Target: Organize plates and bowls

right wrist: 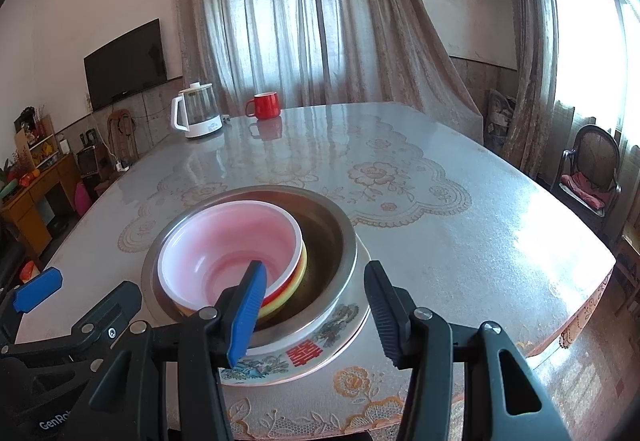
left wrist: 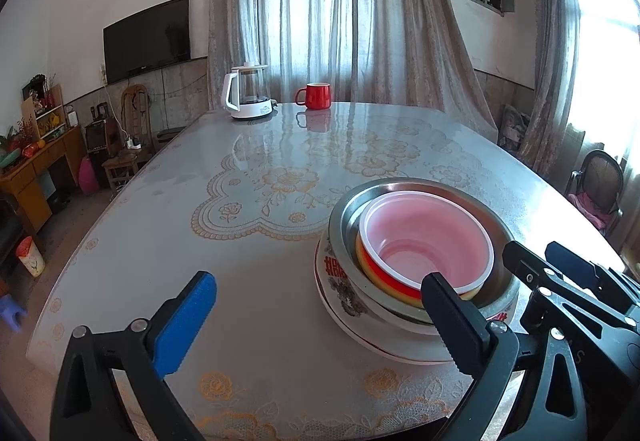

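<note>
A stack stands near the table's front edge: a patterned plate (left wrist: 344,293) (right wrist: 320,357) at the bottom, a steel bowl (left wrist: 416,189) (right wrist: 332,237) on it, and a red and yellow bowl with a pink inside (left wrist: 424,237) (right wrist: 228,249) nested in the steel bowl. My left gripper (left wrist: 320,317) is open and empty, just left of the stack. My right gripper (right wrist: 316,305) is open and empty, its fingers either side of the stack's near rim. The right gripper also shows in the left wrist view (left wrist: 560,273).
A white and glass kettle (left wrist: 248,93) (right wrist: 198,111) and a red mug (left wrist: 316,95) (right wrist: 265,105) stand at the table's far edge. The table (left wrist: 200,241) has a glossy floral cover. A chair (right wrist: 588,173) stands to the right, cabinets to the left.
</note>
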Tool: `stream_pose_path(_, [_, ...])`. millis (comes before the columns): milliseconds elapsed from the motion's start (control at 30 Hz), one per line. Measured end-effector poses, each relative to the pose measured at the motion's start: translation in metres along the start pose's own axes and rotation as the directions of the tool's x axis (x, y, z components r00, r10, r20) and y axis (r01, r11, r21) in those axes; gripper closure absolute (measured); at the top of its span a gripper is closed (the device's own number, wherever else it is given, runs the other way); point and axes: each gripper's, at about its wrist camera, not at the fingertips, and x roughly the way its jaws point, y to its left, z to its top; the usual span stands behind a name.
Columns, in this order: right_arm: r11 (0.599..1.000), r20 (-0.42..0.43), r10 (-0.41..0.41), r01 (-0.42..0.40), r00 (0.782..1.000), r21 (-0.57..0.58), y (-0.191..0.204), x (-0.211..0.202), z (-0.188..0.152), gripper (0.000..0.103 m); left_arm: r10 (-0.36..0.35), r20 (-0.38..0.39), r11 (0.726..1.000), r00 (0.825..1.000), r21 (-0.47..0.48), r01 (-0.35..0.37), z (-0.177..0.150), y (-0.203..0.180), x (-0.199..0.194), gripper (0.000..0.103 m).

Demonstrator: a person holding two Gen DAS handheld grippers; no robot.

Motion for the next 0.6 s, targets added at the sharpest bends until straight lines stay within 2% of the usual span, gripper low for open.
stream_pose_path(200, [1.0, -0.014, 0.002, -0.002, 1.0, 0.006, -0.0003, 0.0019, -0.0011, 0.052, 0.036, -0.008, 0.999, 0.999, 0.0, -0.036, -0.0001, 0.0016, 0.0032, 0.0])
stream_pose_path(600, [1.0, -0.036, 0.001, -0.001, 0.999, 0.003, 0.0009, 0.0088, -0.0019, 0.052, 0.019, -0.006, 1.0, 1.0, -0.013, -0.019, -0.0017, 0.006, 0.0038, 0.0])
